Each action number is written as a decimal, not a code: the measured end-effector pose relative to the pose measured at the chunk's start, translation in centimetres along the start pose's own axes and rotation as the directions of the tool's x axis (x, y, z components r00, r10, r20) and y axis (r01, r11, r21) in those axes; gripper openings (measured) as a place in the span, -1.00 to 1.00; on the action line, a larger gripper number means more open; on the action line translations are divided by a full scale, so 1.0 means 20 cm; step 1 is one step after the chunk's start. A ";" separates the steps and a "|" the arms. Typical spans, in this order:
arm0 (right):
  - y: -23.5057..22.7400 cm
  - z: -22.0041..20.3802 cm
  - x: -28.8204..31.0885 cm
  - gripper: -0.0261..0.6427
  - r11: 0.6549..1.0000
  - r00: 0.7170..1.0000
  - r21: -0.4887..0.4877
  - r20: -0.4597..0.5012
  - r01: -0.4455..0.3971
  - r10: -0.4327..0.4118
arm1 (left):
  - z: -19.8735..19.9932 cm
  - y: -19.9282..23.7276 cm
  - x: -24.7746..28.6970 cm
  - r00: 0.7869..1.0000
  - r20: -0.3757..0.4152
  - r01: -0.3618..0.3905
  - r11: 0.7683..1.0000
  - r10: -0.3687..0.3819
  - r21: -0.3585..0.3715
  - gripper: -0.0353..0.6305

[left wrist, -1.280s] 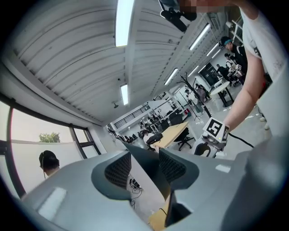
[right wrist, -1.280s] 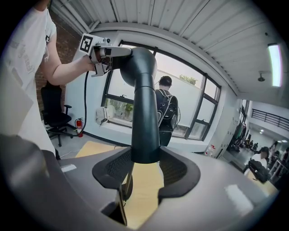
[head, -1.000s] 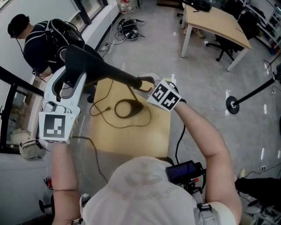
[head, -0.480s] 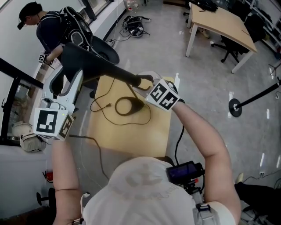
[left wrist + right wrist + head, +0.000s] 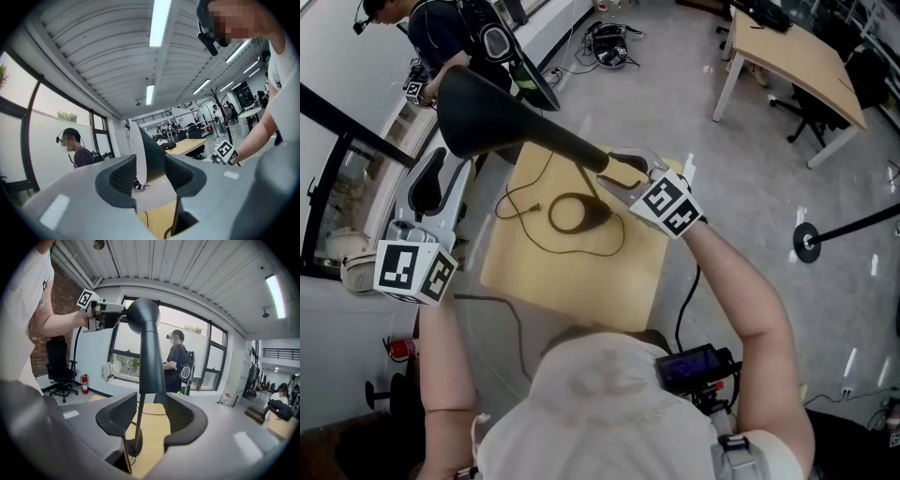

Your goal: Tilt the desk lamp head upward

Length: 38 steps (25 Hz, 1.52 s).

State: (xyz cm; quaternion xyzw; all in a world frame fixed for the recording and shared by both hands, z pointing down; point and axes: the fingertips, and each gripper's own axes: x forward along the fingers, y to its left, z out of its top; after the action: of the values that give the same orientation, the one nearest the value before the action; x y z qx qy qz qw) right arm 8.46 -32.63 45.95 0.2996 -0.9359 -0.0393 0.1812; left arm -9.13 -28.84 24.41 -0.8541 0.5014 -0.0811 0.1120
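**Two Grips Set for the Tilt**

The left gripper's [image 5: 150, 172] fingers [image 5: 120, 174] pinch the rim of the lamp head [image 5: 483, 111], which sits high and to the left of the lamp base [image 5: 572, 214]. This grip probably supplies the turning. The right gripper's [image 5: 151, 414] fingers [image 5: 121, 414] clamp the neck [image 5: 152, 357] above the base, likely bracing it so only the head pivots. The base rests on the counter [image 5: 581, 281].
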 end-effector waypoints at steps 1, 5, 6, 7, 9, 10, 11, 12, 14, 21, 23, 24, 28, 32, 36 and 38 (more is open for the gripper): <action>0.00 -0.01 -0.01 -0.33 1.000 1.000 0.017 0.014 0.003 -0.003 | -0.04 -0.01 -0.02 1.000 -0.008 -0.001 1.000 0.001 -0.018 -0.33; -0.02 -0.03 -0.09 -0.47 0.995 0.997 0.102 0.070 0.021 -0.028 | -0.18 -0.04 -0.10 0.999 -0.029 0.013 0.995 -0.016 -0.096 -0.43; -0.02 -0.03 -0.11 -0.51 0.993 0.996 0.116 0.078 0.024 -0.033 | -0.20 -0.05 -0.12 0.999 -0.030 0.016 0.994 -0.020 -0.107 -0.47; -0.02 -0.04 -0.13 -0.55 0.991 0.996 0.127 0.085 0.029 -0.040 | -0.22 -0.06 -0.13 0.999 -0.029 0.019 0.993 -0.023 -0.113 -0.50; 0.00 -0.06 -0.18 -0.61 0.989 0.994 0.144 0.092 0.043 -0.057 | -0.23 -0.09 -0.18 1.000 -0.012 0.027 0.993 -0.028 -0.118 -0.56; 0.01 -0.07 -0.21 -0.63 0.986 0.993 0.157 0.096 0.051 -0.066 | -0.24 -0.11 -0.20 1.000 0.000 0.031 0.992 -0.032 -0.125 -0.60; 0.03 -0.09 -0.25 -0.65 0.982 0.992 0.178 0.102 0.055 -0.074 | -0.25 -0.13 -0.23 0.999 0.010 0.037 0.990 -0.036 -0.134 -0.66; 0.06 -0.12 -0.29 -0.66 0.977 0.991 0.206 0.111 0.055 -0.079 | -0.26 -0.16 -0.26 0.999 0.017 0.043 0.989 -0.041 -0.144 -0.73; 0.12 -0.19 -0.38 -0.68 0.962 0.988 0.271 0.130 0.046 -0.084 | -0.31 -0.23 -0.34 0.998 0.021 0.058 0.985 -0.056 -0.160 -0.84; 0.41 -0.38 -0.67 -0.71 0.860 0.976 0.510 0.181 0.009 -0.118 | -0.57 -0.33 -0.68 0.999 -0.039 0.016 0.971 -0.026 -0.239 -0.89; 0.50 -0.41 -0.72 -0.71 0.844 0.975 0.536 0.192 -0.012 -0.108 | -0.66 -0.39 -0.77 0.998 -0.065 -0.004 0.964 -0.014 -0.267 -0.89; 0.54 -0.42 -0.75 -0.71 0.838 0.974 0.545 0.204 -0.029 -0.098 | -0.70 -0.43 -0.81 0.997 -0.080 -0.012 0.959 -0.011 -0.283 -0.89; 0.76 -0.39 -0.85 -0.72 0.839 0.968 0.533 0.250 -0.112 -0.030 | -0.86 -0.65 -0.97 0.994 -0.102 0.002 0.933 -0.042 -0.359 -0.89; 0.96 -0.41 -0.94 -0.80 0.856 0.969 0.494 0.247 -0.150 0.027 | -0.98 -0.95 -1.10 0.988 -0.107 0.058 0.904 -0.113 -0.424 -0.89; 1.16 -0.42 -0.97 -0.89 0.874 0.967 0.450 0.242 -0.184 0.079 | -1.06 -1.16 -1.19 0.979 -0.112 0.103 0.882 -0.172 -0.459 -0.89; 1.23 -0.42 -0.98 -0.89 0.878 0.967 0.438 0.239 -0.192 0.092 | -1.07 -1.24 -1.21 0.974 -0.110 0.126 0.878 -0.198 -0.461 -0.89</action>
State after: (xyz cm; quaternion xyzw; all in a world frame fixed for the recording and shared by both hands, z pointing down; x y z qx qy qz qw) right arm 12.93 -0.94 52.12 0.2579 -0.9521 0.1642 0.0078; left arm -5.33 1.63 51.21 -0.8868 0.4401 -0.0373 -0.1356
